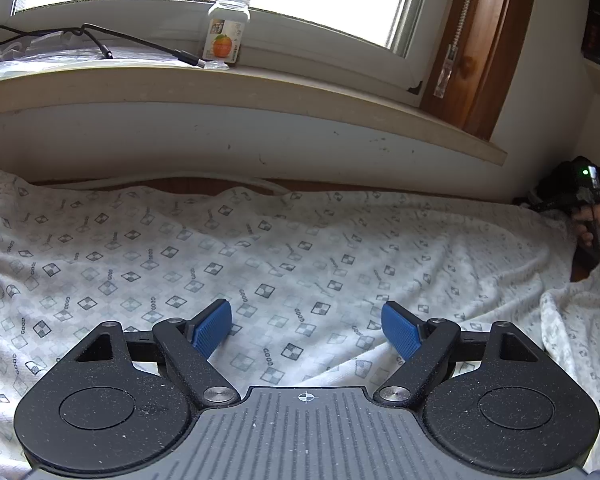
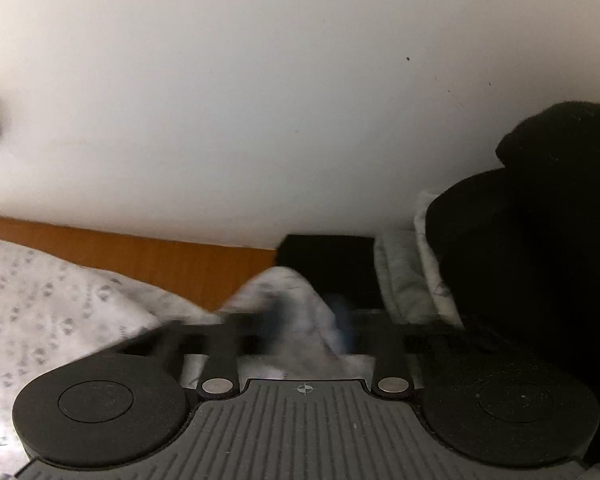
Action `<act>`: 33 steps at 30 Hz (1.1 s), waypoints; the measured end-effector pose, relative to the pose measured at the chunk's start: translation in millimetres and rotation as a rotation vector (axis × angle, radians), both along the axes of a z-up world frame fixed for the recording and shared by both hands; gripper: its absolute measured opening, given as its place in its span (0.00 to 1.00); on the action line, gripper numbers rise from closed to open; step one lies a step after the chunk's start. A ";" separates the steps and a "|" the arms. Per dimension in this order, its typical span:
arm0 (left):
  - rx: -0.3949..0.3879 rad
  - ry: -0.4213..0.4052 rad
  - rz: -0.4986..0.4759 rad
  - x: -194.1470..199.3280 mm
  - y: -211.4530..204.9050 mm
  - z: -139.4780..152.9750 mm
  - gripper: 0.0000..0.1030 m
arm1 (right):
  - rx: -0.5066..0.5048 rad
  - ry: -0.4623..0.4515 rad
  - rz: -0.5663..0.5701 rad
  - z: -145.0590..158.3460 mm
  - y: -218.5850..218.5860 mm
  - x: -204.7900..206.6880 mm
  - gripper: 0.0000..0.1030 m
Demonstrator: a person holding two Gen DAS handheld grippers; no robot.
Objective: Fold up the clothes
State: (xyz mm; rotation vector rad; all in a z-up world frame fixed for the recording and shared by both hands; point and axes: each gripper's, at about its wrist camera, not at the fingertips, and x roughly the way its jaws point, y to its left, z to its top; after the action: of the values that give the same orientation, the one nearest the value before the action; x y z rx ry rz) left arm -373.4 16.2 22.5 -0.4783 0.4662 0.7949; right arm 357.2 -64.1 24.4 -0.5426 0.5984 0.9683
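A white garment with a grey checked print [image 1: 260, 248] lies spread flat across the surface below the window. My left gripper [image 1: 306, 320] hovers low over its near part, blue pads [image 1: 214, 326] wide apart and nothing between them. In the right wrist view, my right gripper [image 2: 308, 316] is blurred, its jaws drawn together on a raised corner of the same garment [image 2: 286, 288]. The left wrist view shows a hand [image 1: 598, 220] holding that gripper at the garment's far right edge.
A windowsill carries a plastic jar with an orange label [image 1: 226, 28] and a black cable [image 1: 140, 42]. A white wall stands close behind. By the right gripper are bare brown wood [image 2: 160, 256], a pile of black clothes [image 2: 540, 220] and folded light cloth [image 2: 404, 276].
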 end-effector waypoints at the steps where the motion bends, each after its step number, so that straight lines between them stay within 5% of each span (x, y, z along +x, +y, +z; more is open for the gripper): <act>1: 0.000 0.000 0.000 -0.1 0.1 0.0 0.82 | 0.033 -0.029 -0.008 6.2 -6.0 -1.4 0.07; 4: 0.001 0.001 0.000 -0.2 0.5 -0.4 0.82 | 0.202 -0.117 -0.227 32.2 -35.6 6.4 0.03; 8: 0.002 0.006 -0.001 0.3 0.2 -0.1 0.83 | 0.176 -0.115 -0.264 38.6 -39.1 2.1 0.10; 9: 0.003 0.007 -0.002 0.5 0.3 -0.1 0.83 | 0.166 -0.136 -0.259 39.8 -38.0 -3.6 0.22; 10: 0.003 0.008 -0.002 0.6 0.3 -0.1 0.83 | 0.174 -0.141 -0.244 42.5 -39.7 -8.7 0.45; 11: 0.004 0.009 -0.002 0.6 0.3 -0.1 0.83 | 0.190 -0.138 -0.224 45.7 -42.7 -13.5 0.53; 15: 0.004 0.011 -0.004 1.1 0.3 -0.2 0.83 | 0.204 -0.150 -0.158 53.5 -50.1 -29.8 0.56; 21: 0.005 0.014 -0.007 1.5 0.4 -0.4 0.84 | 0.157 -0.098 -0.159 34.5 -57.9 -19.6 0.55; 25: 0.005 0.014 -0.010 1.5 -0.2 -0.5 0.85 | 0.132 -0.010 -0.163 15.5 -50.5 -7.9 0.39; 30: 0.006 0.017 -0.011 2.6 -0.6 -0.8 0.85 | 0.079 0.031 -0.233 -5.0 -24.7 -1.7 0.39; 32: 0.006 0.017 -0.010 2.8 -1.0 -0.9 0.85 | 0.112 0.031 -0.232 -5.6 -22.3 0.1 0.08; 33: 0.006 0.017 -0.010 3.0 -1.1 -0.9 0.85 | 0.162 0.008 -0.241 -2.1 -25.8 -1.4 0.06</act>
State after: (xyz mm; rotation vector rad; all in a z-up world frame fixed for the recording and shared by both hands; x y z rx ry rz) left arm -370.4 15.1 21.6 -0.4637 0.4811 0.7906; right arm 355.9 -89.9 22.3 -0.3140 0.5727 0.7822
